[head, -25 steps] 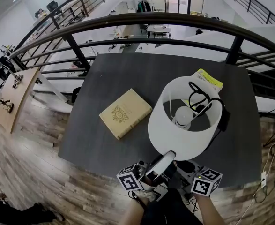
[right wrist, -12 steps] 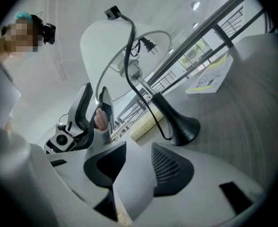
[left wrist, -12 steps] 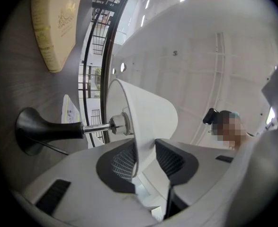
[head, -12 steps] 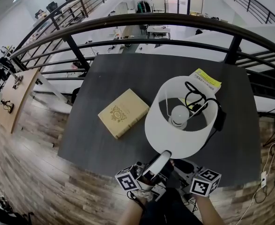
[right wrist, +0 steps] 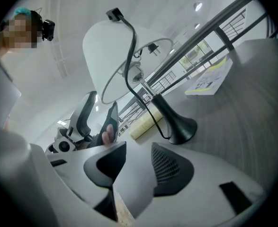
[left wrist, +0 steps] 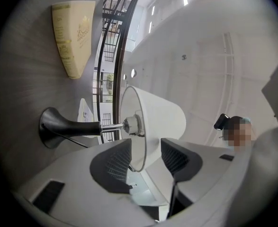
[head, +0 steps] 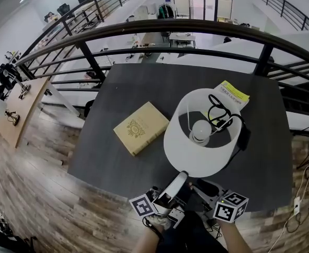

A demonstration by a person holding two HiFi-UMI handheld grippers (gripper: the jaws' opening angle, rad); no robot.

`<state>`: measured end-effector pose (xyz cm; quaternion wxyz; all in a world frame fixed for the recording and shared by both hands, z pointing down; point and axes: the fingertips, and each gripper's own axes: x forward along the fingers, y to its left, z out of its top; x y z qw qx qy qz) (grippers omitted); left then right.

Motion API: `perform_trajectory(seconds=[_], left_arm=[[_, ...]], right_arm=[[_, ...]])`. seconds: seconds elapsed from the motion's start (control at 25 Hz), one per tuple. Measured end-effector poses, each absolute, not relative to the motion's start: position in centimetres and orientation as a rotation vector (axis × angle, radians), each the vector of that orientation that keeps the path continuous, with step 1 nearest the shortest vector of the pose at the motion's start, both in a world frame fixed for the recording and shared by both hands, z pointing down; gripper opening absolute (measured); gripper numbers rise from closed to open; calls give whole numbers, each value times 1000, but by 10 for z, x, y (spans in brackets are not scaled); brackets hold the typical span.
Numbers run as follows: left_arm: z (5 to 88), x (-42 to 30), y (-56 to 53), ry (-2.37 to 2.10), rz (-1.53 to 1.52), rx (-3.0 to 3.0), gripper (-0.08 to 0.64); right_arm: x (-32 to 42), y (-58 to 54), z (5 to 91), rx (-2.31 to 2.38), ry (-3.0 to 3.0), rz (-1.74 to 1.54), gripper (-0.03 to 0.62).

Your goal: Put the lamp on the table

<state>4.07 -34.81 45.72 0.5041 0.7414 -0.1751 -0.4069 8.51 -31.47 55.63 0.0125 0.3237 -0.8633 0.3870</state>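
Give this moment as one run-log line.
lamp: standing on table | left hand-held gripper: jaws just opened, shade between, unclamped | right hand-held gripper: open, empty

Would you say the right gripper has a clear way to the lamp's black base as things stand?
Probably yes. The right gripper has its jaws apart and empty, and only bare table lies between them and the lamp's base; the cord trails down beside it.

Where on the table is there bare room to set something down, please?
Bare table lies between the book and the railing, and near-left of the book. It is crowded around the lamp and the booklet.
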Motion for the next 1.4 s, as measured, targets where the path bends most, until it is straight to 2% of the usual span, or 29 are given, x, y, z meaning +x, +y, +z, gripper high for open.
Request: perform_trajectory(seconds=[0.08, 0.28, 0.36, 0.4, 0.44, 0.52, 1.4], left_arm=[[462, 39, -344, -452, -964, 1782, 225], [468, 34, -332, -514, -928, 1771, 217], [470, 34, -328, -547, -905, 1779, 151], [472, 34, -326, -560, -895, 1778, 119], [474, 35, -325, -569, -884, 1771, 54], [480, 38, -323, -579, -859, 1751, 16], [477, 40, -304, -500, -765, 1709, 11]], right_arm=[[89, -314, 553, 1029, -2686, 1191, 156], [101, -316, 543, 1124, -2685, 1153, 69], [105, -316, 540, 1156, -2679, 1159, 18], [107, -316, 539, 1163, -2675, 1169, 16], [107, -316, 538, 1163, -2668, 1180, 5], [107, -316, 536, 1157, -2657, 1196, 5], [101, -308, 524, 1390, -2573, 1214, 6]])
